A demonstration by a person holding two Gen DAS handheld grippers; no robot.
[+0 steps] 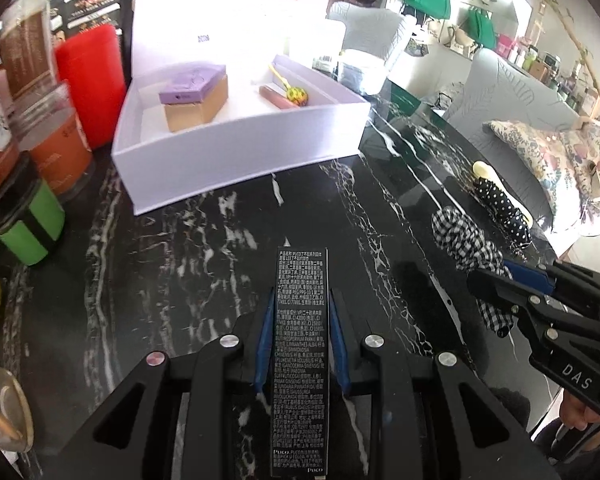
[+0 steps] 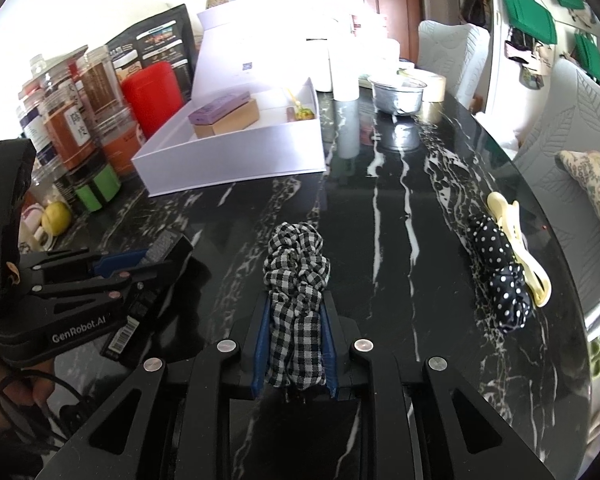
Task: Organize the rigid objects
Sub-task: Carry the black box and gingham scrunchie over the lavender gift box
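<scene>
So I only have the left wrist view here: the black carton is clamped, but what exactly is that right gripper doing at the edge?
Observer: The right gripper is shut on the checked scrunchie, bunched between its blue pads.
Operator: Anything behind the polka-dot scrunchie?
Observer: The polka-dot scrunchie lies against a cream hair clip that runs its full length.
Operator: And past the white box?
Observer: A metal bowl stands on the table beyond the white box.
</scene>
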